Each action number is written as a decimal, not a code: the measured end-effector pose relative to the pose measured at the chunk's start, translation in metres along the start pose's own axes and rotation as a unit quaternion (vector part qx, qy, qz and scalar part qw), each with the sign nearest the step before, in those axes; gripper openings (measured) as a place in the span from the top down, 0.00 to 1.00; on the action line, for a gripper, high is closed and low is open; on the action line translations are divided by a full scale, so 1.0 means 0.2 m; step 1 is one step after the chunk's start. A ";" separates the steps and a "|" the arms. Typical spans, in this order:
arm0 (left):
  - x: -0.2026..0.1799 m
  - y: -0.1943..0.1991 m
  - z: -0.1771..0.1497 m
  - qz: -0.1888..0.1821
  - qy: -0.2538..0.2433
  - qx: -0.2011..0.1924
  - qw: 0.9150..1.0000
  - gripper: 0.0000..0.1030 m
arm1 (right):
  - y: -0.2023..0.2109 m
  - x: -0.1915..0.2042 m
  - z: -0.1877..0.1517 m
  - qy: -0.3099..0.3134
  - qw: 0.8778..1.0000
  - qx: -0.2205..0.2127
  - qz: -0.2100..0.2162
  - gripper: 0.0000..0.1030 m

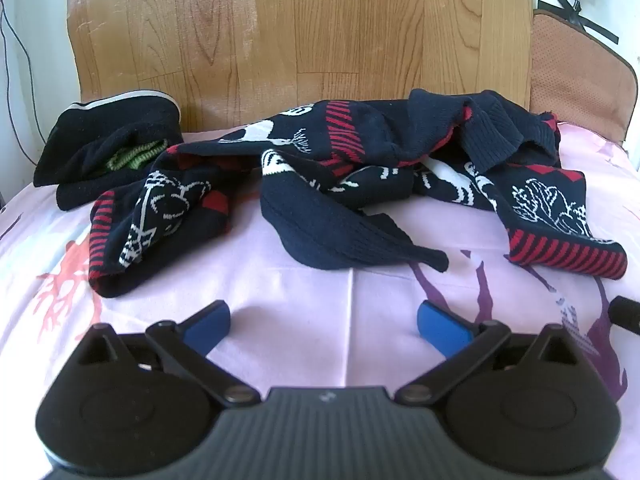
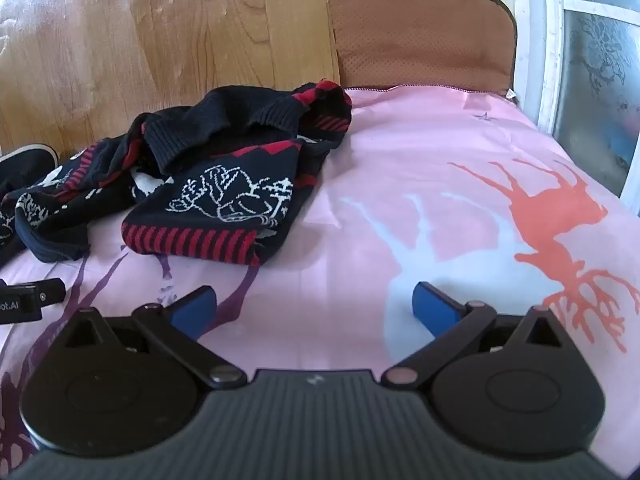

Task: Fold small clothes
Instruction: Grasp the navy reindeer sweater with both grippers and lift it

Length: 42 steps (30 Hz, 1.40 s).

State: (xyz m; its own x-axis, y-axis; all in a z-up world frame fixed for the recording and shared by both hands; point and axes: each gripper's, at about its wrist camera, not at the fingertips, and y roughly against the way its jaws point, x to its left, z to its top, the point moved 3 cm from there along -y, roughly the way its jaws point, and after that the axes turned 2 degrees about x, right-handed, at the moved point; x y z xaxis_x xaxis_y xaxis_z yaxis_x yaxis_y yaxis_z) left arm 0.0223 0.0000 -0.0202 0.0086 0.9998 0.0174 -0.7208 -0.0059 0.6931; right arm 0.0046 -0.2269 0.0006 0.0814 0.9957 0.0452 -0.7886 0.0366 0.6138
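A crumpled navy knit sweater (image 1: 344, 176) with red stripes and white figures lies across the far part of the pink bed sheet (image 1: 304, 292). In the right wrist view the same sweater (image 2: 208, 184) sits at the upper left. My left gripper (image 1: 323, 320) hovers open over bare sheet, a short way in front of a loose navy sleeve (image 1: 340, 236). Over the sheet my right gripper (image 2: 315, 304) is open too, to the right of the sweater's striped hem (image 2: 192, 242). Nothing sits between either pair of blue pads.
A folded dark garment (image 1: 108, 140) with a white edge and green inside lies at the far left against the wooden headboard (image 1: 304, 28). A brown cushion (image 2: 420, 32) leans at the back right. A window frame (image 2: 556, 60) borders the bed's right side. The left gripper's edge (image 2: 28, 298) shows at left.
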 end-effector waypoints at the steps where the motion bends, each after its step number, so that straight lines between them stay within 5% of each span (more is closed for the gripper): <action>1: 0.00 0.00 0.00 0.000 0.000 0.000 1.000 0.00 | 0.00 -0.01 -0.01 -0.005 1.000 -0.002 0.004 0.00; 7: 0.00 0.00 -0.01 0.001 -0.004 -0.003 1.000 0.00 | 0.03 -0.03 -0.02 -0.004 1.000 -0.002 0.005 0.00; 11: 0.03 0.05 -0.03 -0.030 -0.027 -0.011 0.999 0.01 | 0.07 -0.07 -0.01 -0.025 0.999 -0.010 0.028 0.00; 14: 0.06 0.16 -0.02 -0.020 -0.072 -0.051 0.996 0.08 | 0.10 -0.12 -0.01 -0.034 0.998 -0.014 0.052 0.00; 17: 0.07 0.28 0.06 0.011 -0.129 -0.124 0.984 0.08 | 0.14 -0.15 0.02 -0.012 0.998 -0.039 0.055 0.05; 19: 0.03 0.33 0.15 0.022 -0.166 -0.159 0.973 0.08 | 0.16 -0.17 0.07 0.008 0.996 -0.066 0.055 0.17; 22: -0.08 0.29 0.26 0.009 -0.230 -0.176 0.957 0.08 | 0.15 -0.18 0.18 0.034 0.994 -0.094 0.049 0.27; 26: -0.31 0.05 0.36 -0.007 -0.311 -0.151 0.938 0.26 | 0.09 -0.21 0.28 0.059 0.991 -0.114 0.043 0.31; 31: -0.40 -0.22 0.41 0.005 -0.336 -0.117 0.935 0.44 | 0.02 -0.23 0.35 0.110 0.984 -0.133 0.041 0.32; 33: -0.40 -0.29 0.43 0.013 -0.334 -0.109 0.936 0.59 | -0.05 -0.20 0.38 0.148 0.979 -0.136 0.036 0.32; 38: -0.28 -0.29 0.57 0.011 -0.269 -0.125 0.955 0.66 | -0.25 -0.17 0.47 0.227 0.965 -0.132 0.022 0.34; 42: -0.21 -0.29 0.64 0.018 -0.239 -0.139 0.961 0.61 | -0.47 -0.15 0.57 0.283 0.951 -0.121 -0.001 0.36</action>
State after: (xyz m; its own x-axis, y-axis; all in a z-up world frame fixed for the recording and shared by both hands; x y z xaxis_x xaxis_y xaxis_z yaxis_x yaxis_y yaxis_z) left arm 0.1524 -0.0433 0.0302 0.2492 0.8761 0.4127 -0.8832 0.0308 0.4680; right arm 0.1455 -0.2701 0.0321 -0.2042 0.8794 -0.4300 -0.9113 -0.0103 0.4115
